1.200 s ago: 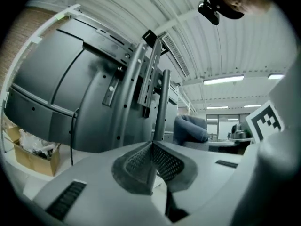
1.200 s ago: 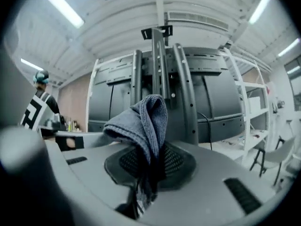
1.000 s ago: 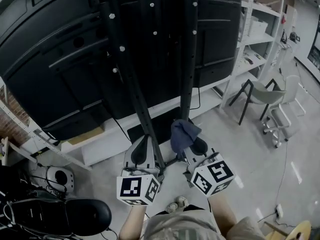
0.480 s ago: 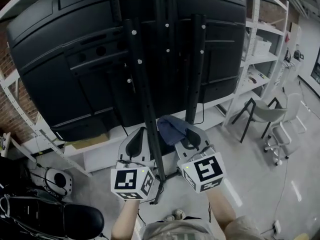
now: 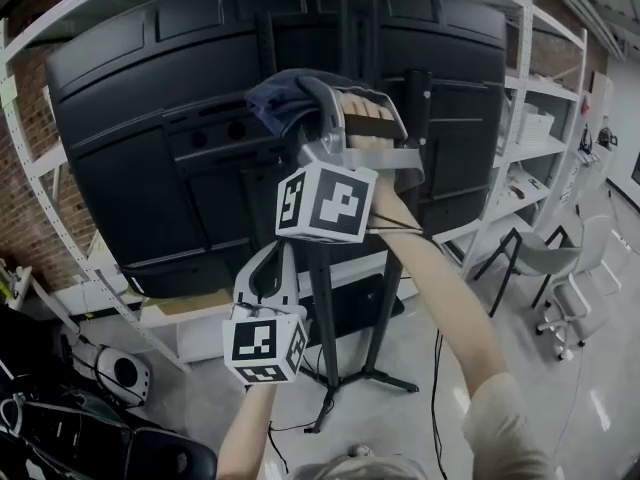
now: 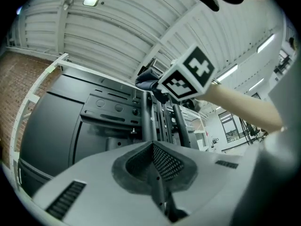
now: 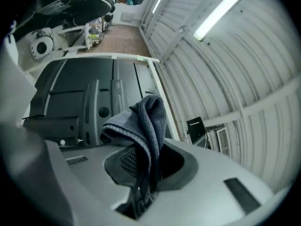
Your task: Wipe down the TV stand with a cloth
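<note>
The black TV stand point(image 5: 322, 298) has upright posts that carry a large black TV point(image 5: 140, 178) seen from behind. My right gripper point(image 5: 305, 103) is raised high against the top of the posts and is shut on a blue-grey cloth point(image 5: 278, 96). In the right gripper view the cloth point(image 7: 141, 126) hangs folded out of the closed jaws. My left gripper point(image 5: 268, 271) sits lower, beside the left post, shut with nothing in it. The left gripper view looks up the stand's posts point(image 6: 146, 117) toward the raised right gripper point(image 6: 155, 81).
White metal shelving point(image 5: 540, 98) stands at the right and behind the TV. A grey chair point(image 5: 525, 253) and an office chair point(image 5: 572, 313) are on the floor at the right. Dark equipment and cables point(image 5: 70, 418) lie at the lower left. The stand's feet point(image 5: 385, 378) spread over the floor.
My right gripper has risen with the cloth from near the stand's base to the top of the posts. The left gripper has lifted slightly. The head view has tilted upward.
</note>
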`<state>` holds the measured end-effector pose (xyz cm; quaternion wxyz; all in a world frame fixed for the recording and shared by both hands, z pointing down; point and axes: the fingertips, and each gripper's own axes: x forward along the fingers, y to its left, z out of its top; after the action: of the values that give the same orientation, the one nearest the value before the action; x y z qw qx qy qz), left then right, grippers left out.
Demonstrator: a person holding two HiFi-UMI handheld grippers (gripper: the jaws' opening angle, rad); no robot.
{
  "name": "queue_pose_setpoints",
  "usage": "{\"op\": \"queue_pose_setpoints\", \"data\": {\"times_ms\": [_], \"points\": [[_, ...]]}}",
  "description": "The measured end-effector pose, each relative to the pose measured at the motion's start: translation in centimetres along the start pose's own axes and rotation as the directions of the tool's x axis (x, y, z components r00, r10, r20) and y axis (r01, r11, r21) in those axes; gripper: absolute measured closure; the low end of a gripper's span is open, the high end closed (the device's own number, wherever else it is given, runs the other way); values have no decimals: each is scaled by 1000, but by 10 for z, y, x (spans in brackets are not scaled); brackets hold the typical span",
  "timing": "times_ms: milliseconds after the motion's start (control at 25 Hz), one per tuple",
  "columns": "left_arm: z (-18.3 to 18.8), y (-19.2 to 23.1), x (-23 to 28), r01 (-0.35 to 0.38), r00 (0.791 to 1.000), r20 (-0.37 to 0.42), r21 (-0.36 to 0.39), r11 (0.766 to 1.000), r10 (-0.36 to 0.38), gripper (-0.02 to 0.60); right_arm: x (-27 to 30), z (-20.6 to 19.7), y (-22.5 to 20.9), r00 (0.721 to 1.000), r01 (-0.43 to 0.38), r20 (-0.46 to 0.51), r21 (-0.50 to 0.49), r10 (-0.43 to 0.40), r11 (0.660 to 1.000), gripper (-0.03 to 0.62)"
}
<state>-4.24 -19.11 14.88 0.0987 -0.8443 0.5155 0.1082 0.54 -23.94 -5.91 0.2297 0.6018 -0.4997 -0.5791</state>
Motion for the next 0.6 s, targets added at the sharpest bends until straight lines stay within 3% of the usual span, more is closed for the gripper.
{"op": "queue_pose_setpoints", "data": {"times_ms": [200, 600], "points": [[-21, 19, -9, -34, 999, -41, -14, 999, 34, 566, 27, 0, 16, 1000, -11, -27, -62, 9, 998, 537], [-17, 28, -2, -42, 999, -21, -17, 999, 41, 566, 19, -5, 41, 998, -54, -11, -47, 54, 997, 536]]}}
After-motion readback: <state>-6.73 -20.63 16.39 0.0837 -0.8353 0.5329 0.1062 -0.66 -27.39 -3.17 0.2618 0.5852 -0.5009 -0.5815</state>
